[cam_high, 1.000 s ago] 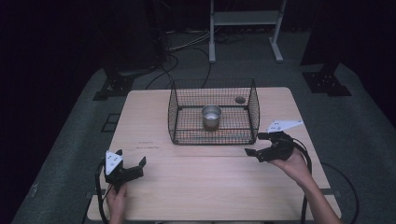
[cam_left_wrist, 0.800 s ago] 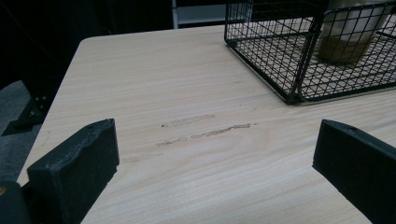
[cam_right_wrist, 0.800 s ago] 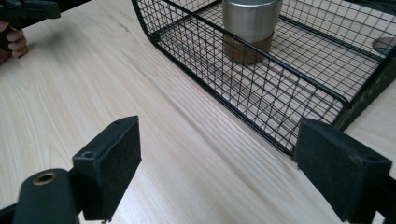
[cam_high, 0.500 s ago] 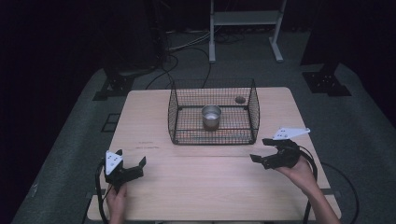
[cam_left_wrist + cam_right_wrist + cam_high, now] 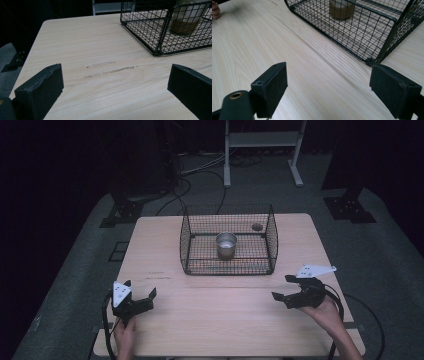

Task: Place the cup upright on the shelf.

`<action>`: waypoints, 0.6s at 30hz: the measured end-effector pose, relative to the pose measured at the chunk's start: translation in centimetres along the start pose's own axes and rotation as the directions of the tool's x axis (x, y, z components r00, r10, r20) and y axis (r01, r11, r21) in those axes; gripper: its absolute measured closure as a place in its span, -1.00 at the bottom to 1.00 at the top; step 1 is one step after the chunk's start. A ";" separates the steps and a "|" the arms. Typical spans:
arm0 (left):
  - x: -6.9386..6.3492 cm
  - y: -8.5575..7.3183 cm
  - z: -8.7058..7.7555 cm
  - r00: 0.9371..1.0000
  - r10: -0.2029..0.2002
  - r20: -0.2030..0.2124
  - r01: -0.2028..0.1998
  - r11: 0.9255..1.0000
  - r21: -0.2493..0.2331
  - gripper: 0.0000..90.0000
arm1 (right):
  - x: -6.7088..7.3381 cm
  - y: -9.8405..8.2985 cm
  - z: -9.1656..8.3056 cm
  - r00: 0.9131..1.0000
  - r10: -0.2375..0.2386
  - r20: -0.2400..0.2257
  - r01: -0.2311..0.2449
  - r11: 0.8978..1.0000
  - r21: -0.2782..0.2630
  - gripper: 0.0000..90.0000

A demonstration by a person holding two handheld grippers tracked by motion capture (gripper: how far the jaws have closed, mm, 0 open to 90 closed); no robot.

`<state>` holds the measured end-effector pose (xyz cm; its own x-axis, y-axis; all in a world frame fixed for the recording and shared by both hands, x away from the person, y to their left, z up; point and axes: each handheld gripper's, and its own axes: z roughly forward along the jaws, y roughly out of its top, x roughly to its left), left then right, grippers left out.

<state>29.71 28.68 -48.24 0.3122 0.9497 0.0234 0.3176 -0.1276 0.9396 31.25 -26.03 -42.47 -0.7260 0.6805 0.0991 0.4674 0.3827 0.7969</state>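
left tongs (image 5: 140, 296): wide, empty, low over tabletop (image 5: 220, 320), near-left corner
right tongs (image 5: 283, 288): wide, empty, near right edge, pointing left
wire basket (image 5: 227, 265): mid-tabletop, well apart from both tongs
metal cup (image 5: 226, 244): upright inside basket, centre

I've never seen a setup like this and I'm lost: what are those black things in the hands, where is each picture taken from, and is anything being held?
A person sits at a wooden table, holding a handheld claw in each hand: the left claw and the right claw. One picture looks down from above; the other two come from cameras riding on each claw, showing its own black jaws. On the table stands a wire basket with a metal cup inside. Both claws are open and hold nothing.
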 end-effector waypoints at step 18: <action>-0.1 0.0 0.0 1.000 0.004 -0.004 -0.004 1.000 0.004 -1.00 | 0.4 -3.3 -1.0 0.999 0.031 0.041 -0.030 0.999 -0.019 -0.69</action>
<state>29.72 28.62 -48.23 0.3098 0.9504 0.0285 0.3197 -0.1324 0.9382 28.90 -27.67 -44.49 -0.6898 0.7172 0.0988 0.4794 0.3503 0.8046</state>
